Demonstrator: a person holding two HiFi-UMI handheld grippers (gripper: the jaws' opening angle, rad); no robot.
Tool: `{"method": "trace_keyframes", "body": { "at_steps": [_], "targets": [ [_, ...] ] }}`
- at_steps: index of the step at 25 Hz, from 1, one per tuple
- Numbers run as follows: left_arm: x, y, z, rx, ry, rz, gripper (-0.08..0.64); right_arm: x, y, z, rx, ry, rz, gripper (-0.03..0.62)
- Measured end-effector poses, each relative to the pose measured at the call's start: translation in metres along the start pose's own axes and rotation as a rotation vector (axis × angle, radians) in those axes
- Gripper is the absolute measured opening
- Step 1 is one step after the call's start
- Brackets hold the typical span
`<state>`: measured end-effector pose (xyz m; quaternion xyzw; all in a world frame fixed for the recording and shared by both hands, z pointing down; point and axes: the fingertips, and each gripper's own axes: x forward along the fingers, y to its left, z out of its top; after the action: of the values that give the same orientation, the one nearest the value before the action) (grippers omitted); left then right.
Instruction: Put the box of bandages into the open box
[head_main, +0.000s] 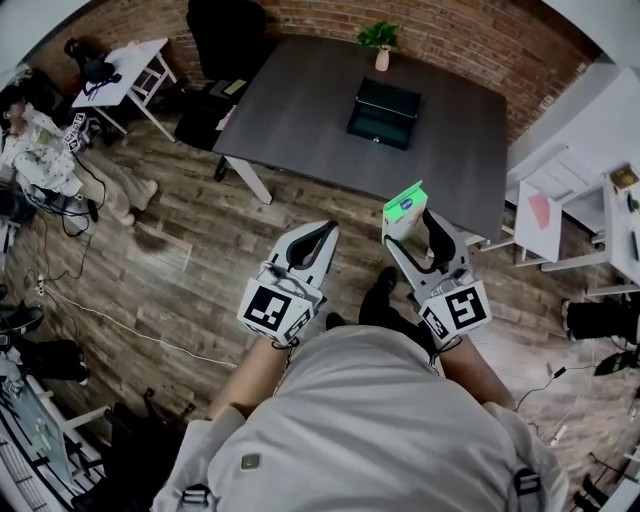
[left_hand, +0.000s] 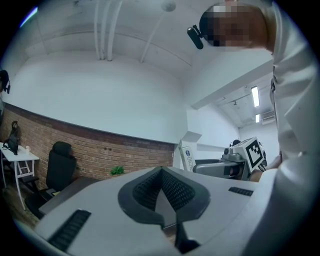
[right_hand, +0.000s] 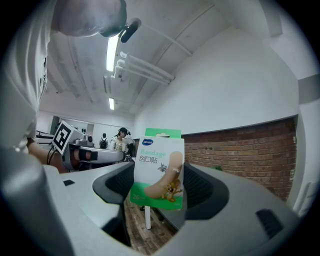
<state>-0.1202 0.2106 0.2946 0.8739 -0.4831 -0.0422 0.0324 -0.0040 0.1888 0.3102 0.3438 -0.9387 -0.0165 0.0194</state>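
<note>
At the lower centre-left of the head view, the left tool (head_main: 322, 232) hangs idle over the wooden floor. Its own view shows the jaws of this tool (left_hand: 161, 172) brought together with nothing between them.

Just right of it, the right tool (head_main: 415, 228) is clamped on the box of bandages (head_main: 405, 210). The right gripper view shows the box of bandages (right_hand: 159, 172) upright between the pads of the right tool (right_hand: 157, 176), held by its lower half with the green flap on top.

The step in hand looks like the carry, and the box is well apart from its goal. To do it well, I would keep the carton upright and the grip steady. I would bring it over the worktop (head_main: 300, 110) from the near edge and lower it inside the walls before letting go. A thin carton held low may swing, so unhurried motion helps.

The open box (head_main: 383, 128) sits at upper centre with its lid raised. Its interior reads dark, and I cannot tell whether anything lies in it. A small potted plant (head_main: 379, 38) stands just beyond it.
</note>
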Motion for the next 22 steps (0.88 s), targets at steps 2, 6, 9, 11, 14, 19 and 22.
{"method": "trace_keyframes", "body": {
  "at_steps": [2, 6, 9, 11, 14, 19, 22],
  "targets": [
    [0.010, 0.007, -0.002, 0.000, 0.005, 0.010, 0.015, 0.009, -0.010, -0.001, 0.003, -0.004, 0.007, 0.301],
    [0.034, 0.020, -0.008, 0.003, 0.019, 0.023, 0.015, 0.027, -0.036, -0.004, 0.012, -0.014, 0.016, 0.301],
    [0.058, 0.034, -0.010, 0.001, 0.031, 0.034, 0.015, 0.044, -0.059, -0.007, 0.019, -0.014, 0.026, 0.301],
    [0.080, 0.041, -0.011, 0.000, 0.035, 0.036, 0.015, 0.055, -0.079, -0.010, 0.024, -0.012, 0.032, 0.301],
    [0.119, 0.045, -0.012, 0.006, 0.037, 0.032, 0.015, 0.067, -0.113, -0.014, 0.027, -0.008, 0.042, 0.301],
    [0.185, 0.050, -0.010, 0.006, 0.042, 0.036, 0.015, 0.084, -0.177, -0.012, 0.030, -0.005, 0.057, 0.301],
    [0.235, 0.049, -0.008, 0.010, 0.046, 0.040, 0.015, 0.091, -0.226, -0.011, 0.035, -0.011, 0.063, 0.301]
  ]
}}
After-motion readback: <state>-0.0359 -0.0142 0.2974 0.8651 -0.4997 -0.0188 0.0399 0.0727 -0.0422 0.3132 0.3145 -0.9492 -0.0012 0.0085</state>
